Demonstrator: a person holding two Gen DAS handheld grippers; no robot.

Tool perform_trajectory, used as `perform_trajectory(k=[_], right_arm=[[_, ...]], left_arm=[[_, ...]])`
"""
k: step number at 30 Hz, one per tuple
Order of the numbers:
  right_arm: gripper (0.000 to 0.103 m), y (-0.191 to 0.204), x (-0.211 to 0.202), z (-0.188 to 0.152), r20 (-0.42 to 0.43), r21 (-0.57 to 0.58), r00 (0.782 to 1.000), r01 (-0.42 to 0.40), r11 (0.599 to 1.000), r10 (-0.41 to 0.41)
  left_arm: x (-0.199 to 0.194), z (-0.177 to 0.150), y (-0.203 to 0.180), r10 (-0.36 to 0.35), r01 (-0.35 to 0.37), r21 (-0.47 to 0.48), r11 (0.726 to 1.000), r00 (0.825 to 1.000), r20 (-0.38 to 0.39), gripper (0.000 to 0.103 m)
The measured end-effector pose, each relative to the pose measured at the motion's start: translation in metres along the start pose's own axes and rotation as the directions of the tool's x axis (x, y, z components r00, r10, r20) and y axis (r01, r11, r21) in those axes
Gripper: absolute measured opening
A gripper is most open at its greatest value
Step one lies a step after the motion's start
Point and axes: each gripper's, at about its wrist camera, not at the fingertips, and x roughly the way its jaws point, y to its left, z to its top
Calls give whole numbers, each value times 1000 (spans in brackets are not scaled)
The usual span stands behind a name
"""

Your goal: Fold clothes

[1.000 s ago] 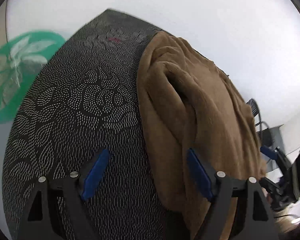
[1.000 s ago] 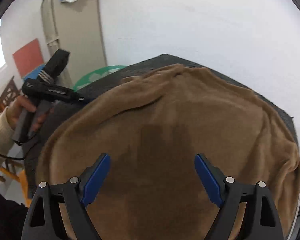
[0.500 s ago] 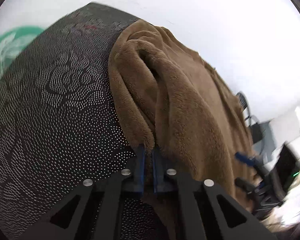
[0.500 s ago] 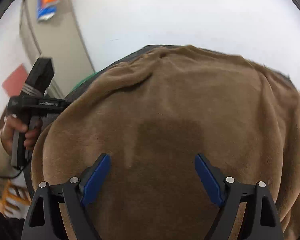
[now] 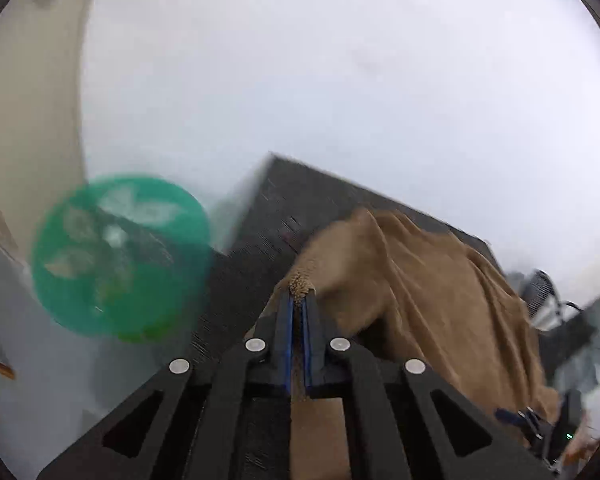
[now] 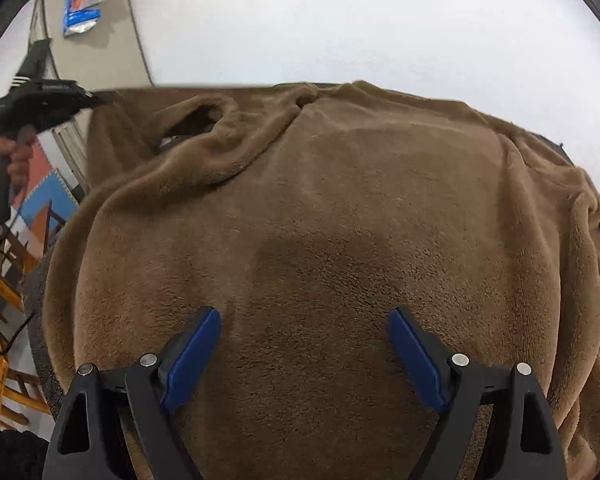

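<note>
A brown fleece garment (image 6: 340, 216) lies spread over a dark patterned table (image 5: 260, 248). My left gripper (image 5: 299, 300) is shut on the garment's left edge (image 5: 400, 280) and holds it lifted off the table. It shows at the upper left of the right wrist view (image 6: 40, 100), pulling the cloth up. My right gripper (image 6: 304, 344) is open, low over the middle of the garment, its blue pads (image 6: 196, 348) apart and empty.
A green round stool top (image 5: 120, 256) stands past the table's left side. A white wall (image 6: 340, 20) is behind the table. Wooden chairs (image 6: 0, 280) and coloured floor mats are at left. Office gear (image 5: 560, 320) sits at right.
My left gripper closed on the garment's edge and lifted it up off the table. My right gripper stayed open and moved closer over the cloth.
</note>
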Motion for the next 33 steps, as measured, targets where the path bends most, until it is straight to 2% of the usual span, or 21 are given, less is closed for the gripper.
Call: perform_trajectory(k=[2, 5, 7, 10, 11, 14, 16, 20, 23, 25, 27, 29, 31, 33], right_arm=[[88, -3, 4, 1, -6, 14, 1000, -5, 1000, 5], [88, -2, 9, 1, -18, 2, 1000, -9, 1000, 9], [88, 2, 12, 2, -27, -20, 1000, -1, 1000, 1], [88, 7, 15, 1, -30, -45, 999, 8, 999, -9], [88, 8, 15, 0, -31, -48, 999, 9, 999, -10], [88, 6, 15, -3, -27, -39, 1000, 2, 999, -3], [88, 3, 17, -2, -28, -24, 1000, -7, 1000, 7], [88, 1, 21, 0, -33, -5, 999, -20, 1000, 20], [88, 2, 21, 0, -32, -12, 999, -12, 1000, 11], [88, 4, 20, 0, -33, -16, 999, -6, 1000, 6], [88, 4, 19, -1, -31, -20, 1000, -3, 1000, 3], [88, 4, 18, -2, -28, -21, 1000, -1, 1000, 1], [88, 3, 16, -3, -21, -19, 1000, 3, 1000, -3], [88, 2, 15, -3, -13, -15, 1000, 6, 1000, -6]], left_arm=[[2, 10, 10, 70, -71, 40, 997, 997, 20, 4], [25, 10, 15, 172, -171, 107, 980, 985, -6, 5], [40, 11, 18, 240, -235, 152, 960, 970, -20, 6], [63, 11, 23, 341, -326, 221, 919, 939, -34, 8], [63, 10, 28, 331, -316, 202, 927, 942, -46, 8], [53, 2, 50, 241, -234, 86, 969, 967, -88, 8], [46, -4, 58, 191, -188, 33, 982, 976, -103, 8], [30, -23, 44, 131, -127, 40, 991, 986, -102, 8], [18, -39, 16, 60, -44, 132, 990, 991, -116, 9], [16, -48, -6, 17, 8, 192, 981, 991, -130, 13], [23, -54, -23, -70, 104, 186, 977, 981, -182, 35], [38, -59, -37, -164, 203, 144, 969, 956, -244, 45], [62, -59, -46, -227, 259, 75, 963, 928, -294, 45], [89, -56, -46, -277, 285, -25, 958, 903, -328, 45]])
